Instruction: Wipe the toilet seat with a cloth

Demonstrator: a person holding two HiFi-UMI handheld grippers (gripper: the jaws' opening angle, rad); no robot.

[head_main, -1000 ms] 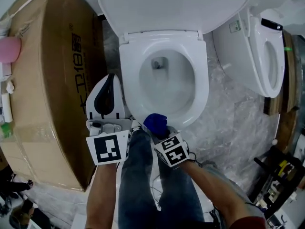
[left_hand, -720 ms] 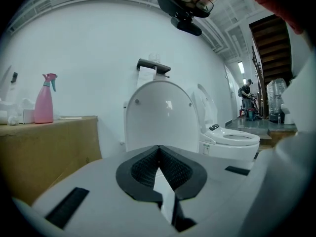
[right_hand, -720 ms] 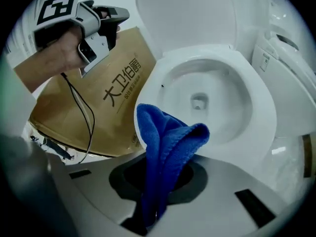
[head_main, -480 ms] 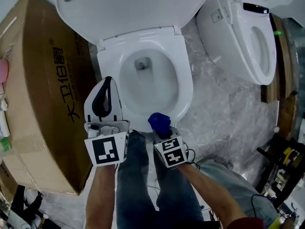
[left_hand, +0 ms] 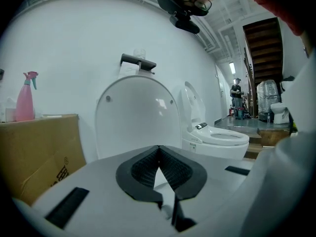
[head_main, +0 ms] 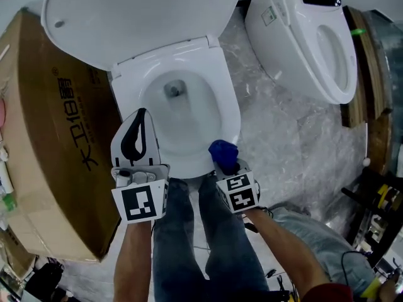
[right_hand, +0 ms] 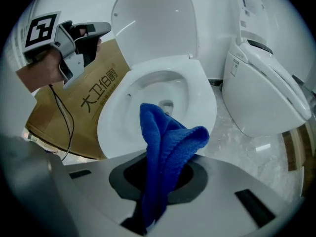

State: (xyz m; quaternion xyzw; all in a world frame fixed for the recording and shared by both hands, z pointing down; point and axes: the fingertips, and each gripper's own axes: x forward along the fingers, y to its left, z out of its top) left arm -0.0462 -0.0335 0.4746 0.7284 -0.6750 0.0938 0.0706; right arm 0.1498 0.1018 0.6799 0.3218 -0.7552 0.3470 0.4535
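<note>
Nearest us, the right gripper (head_main: pixel 225 166) has its fingers (right_hand: pixel 121 177) clamped on the blue cloth (right_hand: pixel 165 142). A loose fold sticks out past the tips, we judge so that fabric rather than plastic meets the toilet seat (head_main: pixel 228 109). It hangs at the seat's front right edge, and we cannot tell whether it touches. The left gripper (head_main: pixel 141 114), fingers pressed together on nothing, waits at the seat's front left, apparently kept out of the way. Behind the seat the lid (head_main: pixel 138 11) stands raised, leaving the ring bare.
</note>
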